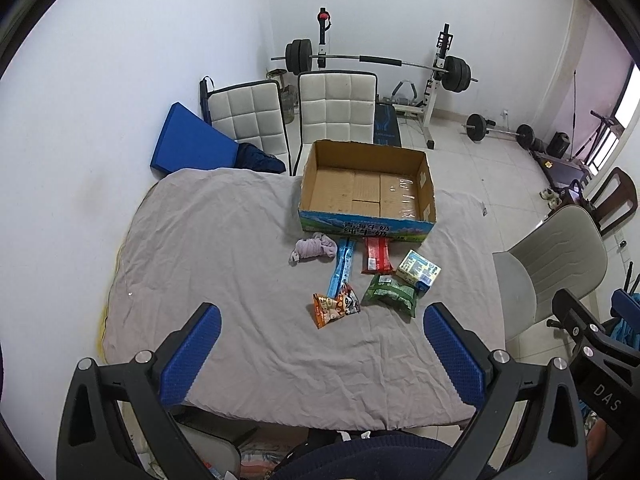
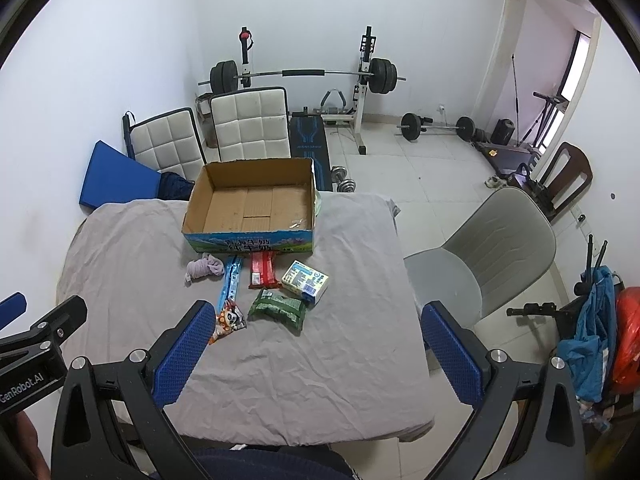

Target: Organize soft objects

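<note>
Covering the whole table (image 1: 224,240) and hanging over its near and right edges: a wrinkled grey cloth, leaving wide bare room on the left half and across the near strip. Sitting toward the far edge, open top facing up, nothing visible inside: a cardboard box (image 1: 366,186) with a printed blue-green front wall. Standing just off the table's right edge: a pale grey chair (image 2: 492,256), narrowing the free side there.

Lying in a loose cluster just in front of the box, from bigger to smaller: a green snack bag (image 1: 390,294) nearest the right side; a red packet (image 1: 376,256) touching the box front; a long blue stick pack (image 1: 341,266) running from box toward the near side; a small printed carton (image 1: 418,272) beside the green bag; a crumpled lilac cloth (image 1: 314,248) at the cluster's left; an orange cartoon packet (image 1: 334,308) nearest the grippers.

Hovering above the near edge, fingers spread wide apart and holding nothing: left gripper (image 1: 322,354) and right gripper (image 2: 316,350), the latter's left finger overlapping the orange packet in view.
</note>
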{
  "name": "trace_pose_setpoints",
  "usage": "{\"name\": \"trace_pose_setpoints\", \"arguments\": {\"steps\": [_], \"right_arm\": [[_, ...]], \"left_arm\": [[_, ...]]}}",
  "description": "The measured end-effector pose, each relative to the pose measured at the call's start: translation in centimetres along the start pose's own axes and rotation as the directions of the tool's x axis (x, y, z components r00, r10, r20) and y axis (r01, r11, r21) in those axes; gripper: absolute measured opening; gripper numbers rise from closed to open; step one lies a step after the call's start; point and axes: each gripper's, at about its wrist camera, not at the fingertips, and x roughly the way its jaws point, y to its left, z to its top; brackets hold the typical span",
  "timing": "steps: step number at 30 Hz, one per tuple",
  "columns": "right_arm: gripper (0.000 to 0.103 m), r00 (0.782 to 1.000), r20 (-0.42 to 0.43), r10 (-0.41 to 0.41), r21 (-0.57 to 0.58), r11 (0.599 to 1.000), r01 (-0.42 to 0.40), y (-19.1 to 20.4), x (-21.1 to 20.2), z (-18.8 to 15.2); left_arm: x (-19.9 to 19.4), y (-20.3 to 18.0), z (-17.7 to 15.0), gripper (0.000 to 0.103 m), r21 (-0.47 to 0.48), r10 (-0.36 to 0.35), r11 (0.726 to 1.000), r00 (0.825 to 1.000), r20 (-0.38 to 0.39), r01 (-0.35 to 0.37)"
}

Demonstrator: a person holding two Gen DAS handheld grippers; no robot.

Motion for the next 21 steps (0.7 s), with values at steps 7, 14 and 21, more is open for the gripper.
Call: {"name": "trace_pose_setpoints", "arguments": {"steps": [7, 14, 21], "right_arm": [[0.103, 1.000, 0.008, 0.001, 0.005, 1.000, -0.001, 0.07, -0.20, 0.15], [0.103, 1.000, 0.022, 0.001, 0.003, 1.000, -0.001, 0.17, -0.70, 0.38], [0.103, 1.000, 0.028, 0.007, -0.002, 1.000, -0.007, 0.43, -1.03, 0.68]], "left_arm": [[-0.22, -0.09, 0.16, 0.103, 0.002, -0.003, 1.000, 1.000, 0.006, 0.003], [-0.39, -0.15, 0.42, 0.103, -0.002, -0.001, 1.000, 1.000, 0.016, 0.001], [-0.50, -0.07, 0.60, 0.103, -0.004, -0.004, 1.000, 1.000, 0.020, 0.004]]}}
